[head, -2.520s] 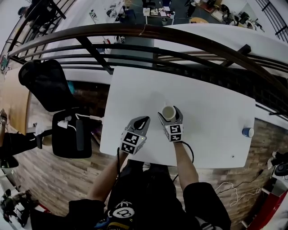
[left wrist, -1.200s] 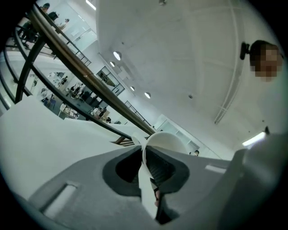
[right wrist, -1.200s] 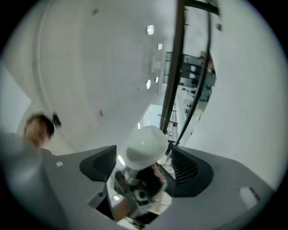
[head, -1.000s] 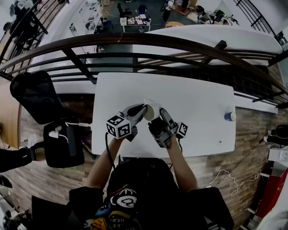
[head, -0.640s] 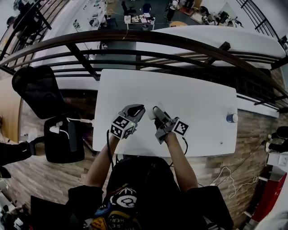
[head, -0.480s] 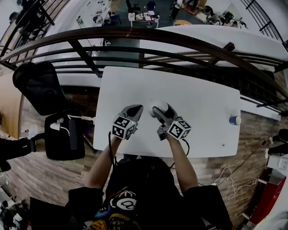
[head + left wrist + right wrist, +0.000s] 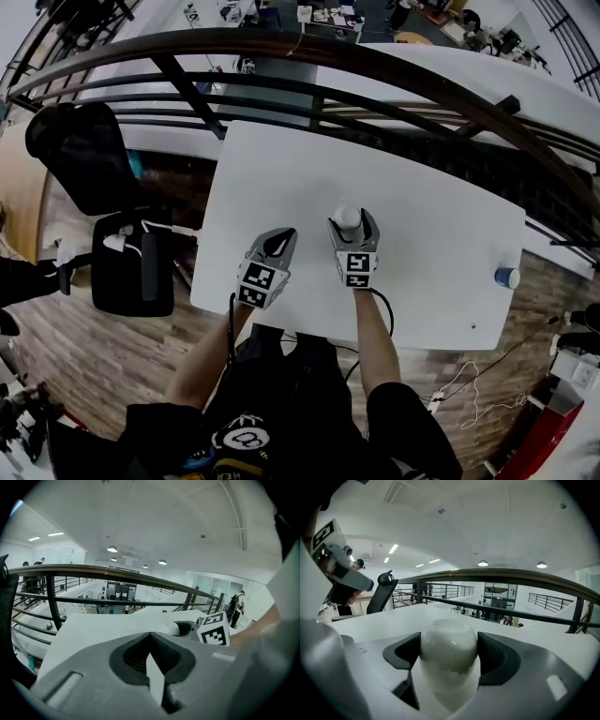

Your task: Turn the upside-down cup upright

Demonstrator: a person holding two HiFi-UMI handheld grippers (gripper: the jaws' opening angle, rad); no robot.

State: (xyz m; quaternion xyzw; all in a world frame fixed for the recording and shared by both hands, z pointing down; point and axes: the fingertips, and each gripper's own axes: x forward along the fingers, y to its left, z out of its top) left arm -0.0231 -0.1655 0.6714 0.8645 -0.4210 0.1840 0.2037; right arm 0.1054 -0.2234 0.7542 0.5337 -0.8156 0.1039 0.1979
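A white cup sits between the fingers of my right gripper, low over the white table. In the right gripper view the cup shows a rounded, closed-looking top and seems mouth down. Both pads press its sides, so the right gripper is shut on it. Whether the cup rests on the table I cannot tell. My left gripper is to the cup's left, apart from it. It is shut and empty, its jaws meeting in the left gripper view.
A small blue-topped object stands near the table's right edge. A black office chair is left of the table. A dark curved railing runs behind the far edge. The near edge lies just behind both grippers.
My right gripper has rolled over with the cup and come down toward the table. My left gripper has left the cup, shut, and sunk to the cup's left.
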